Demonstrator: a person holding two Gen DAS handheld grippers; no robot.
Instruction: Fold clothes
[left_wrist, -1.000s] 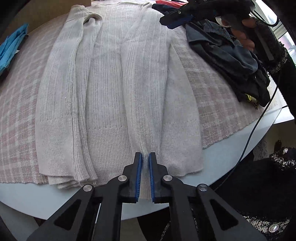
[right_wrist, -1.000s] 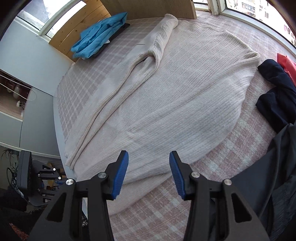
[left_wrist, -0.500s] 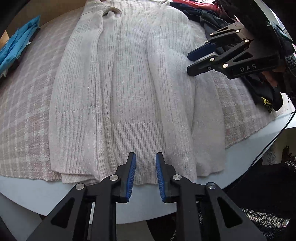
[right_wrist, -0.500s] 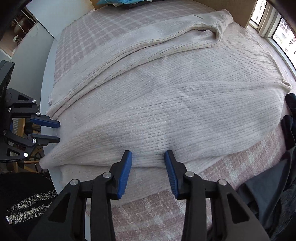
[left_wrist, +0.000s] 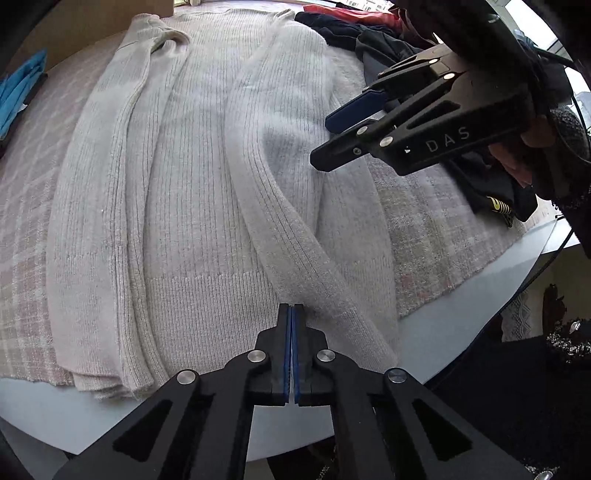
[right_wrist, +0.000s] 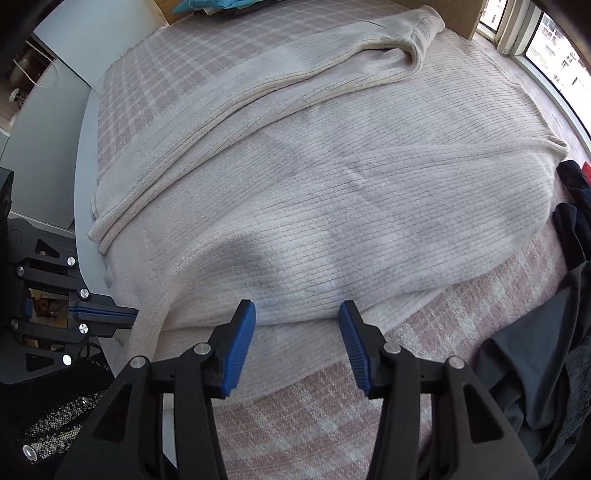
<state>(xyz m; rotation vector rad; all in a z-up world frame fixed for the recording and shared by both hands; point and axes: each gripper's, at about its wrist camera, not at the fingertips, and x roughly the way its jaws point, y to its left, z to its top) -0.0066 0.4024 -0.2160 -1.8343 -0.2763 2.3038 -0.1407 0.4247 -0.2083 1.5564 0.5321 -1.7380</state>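
At 6 o'clock of left wrist view, by the hem: left gripper (left_wrist: 291, 317), pads pressed together, tips at the edge of the slanting sleeve (left_wrist: 295, 229). Cannot tell whether any knit is caught between the pads. Right gripper (right_wrist: 297, 339) at 2 o'clock of same view, fingers spread apart, hovering over the sweater's right flank, clamped on nothing.

Risks, as judged:
- Slipping grip. Cause: only a thin edge of loose rib knit at the pad tips, if any at all.
- Stretching or skewing of the sleeve. Cause: pulling on one point of soft, heavy knit, with the rest dragging on the checked cloth (left_wrist: 424, 206).
- Disturbing the tidy far sleeve at 9 o'clock. Cause: body layer shifting along with any pull.
- Hem sliding off the table (left_wrist: 461, 295) edge at 5 to 7 o'clock. Cause: hem already near the rim.
- Snagging the dark clothes (left_wrist: 380, 51) at 1 to 2 o'clock. Cause: closeness to the sweater's shoulder and to the right gripper.

Sweater (left_wrist: 207, 184), appearance: cream, ribbed, long, spread flat down the middle of the cloth, collar end at 12 o'clock, hem at 6. One sleeve laid straight along the 9 o'clock side. Other sleeve running aslant from 1 o'clock shoulder down to 6 o'clock, slightly ridged, not yet parallel with the body. Wide band of tighter rib at the hem. Blue garment (left_wrist: 22, 88) well apart at 10 o'clock.

Stage, as judged: partly folded, sleeves in, body not doubled over.
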